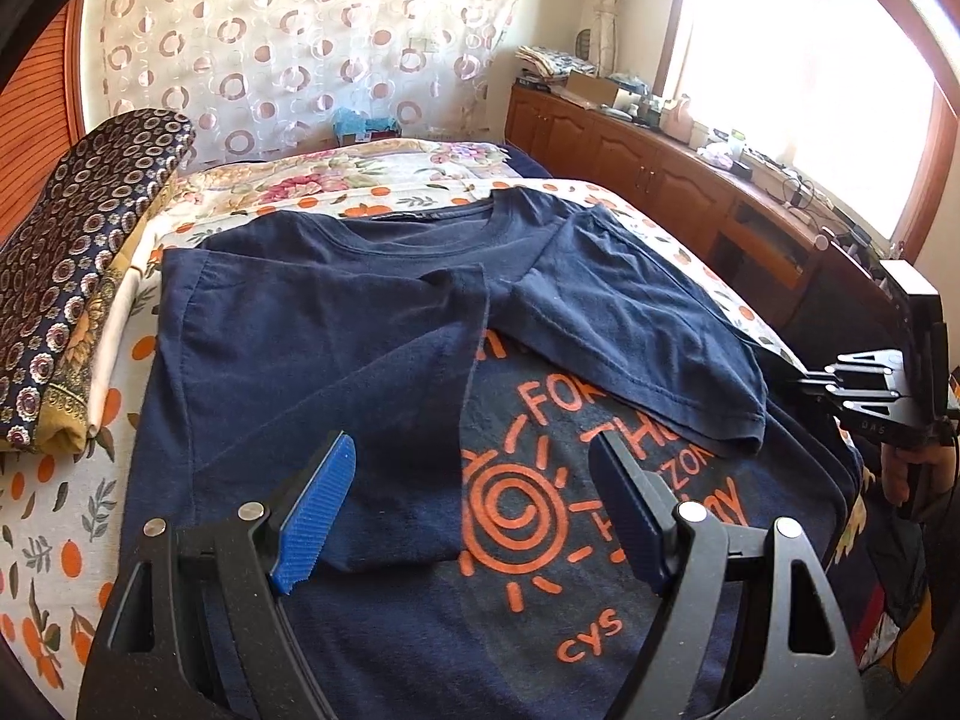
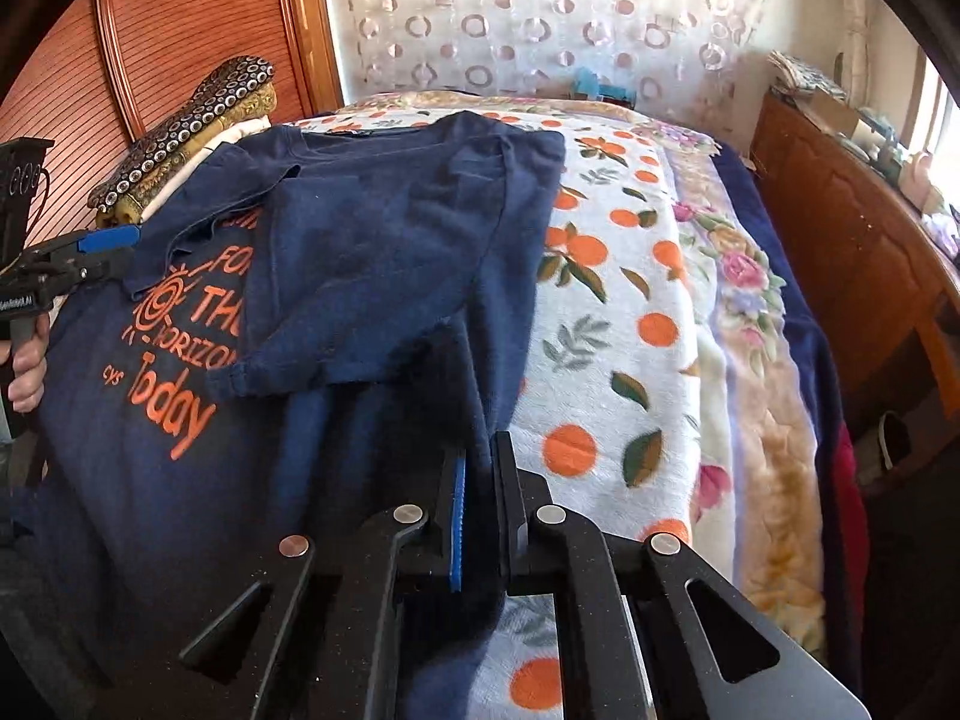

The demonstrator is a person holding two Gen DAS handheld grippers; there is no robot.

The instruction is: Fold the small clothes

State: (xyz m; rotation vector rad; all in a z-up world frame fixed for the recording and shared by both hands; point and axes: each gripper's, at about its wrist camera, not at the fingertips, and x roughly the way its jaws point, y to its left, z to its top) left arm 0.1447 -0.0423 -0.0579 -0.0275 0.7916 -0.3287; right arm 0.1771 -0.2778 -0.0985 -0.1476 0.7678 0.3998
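Where right gripper (image 2: 480, 480) pinches — T-shirt (image 2: 372, 240) edge.

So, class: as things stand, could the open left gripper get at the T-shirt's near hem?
Probably yes: the left gripper hangs open over the T-shirt, and nothing lies between them.
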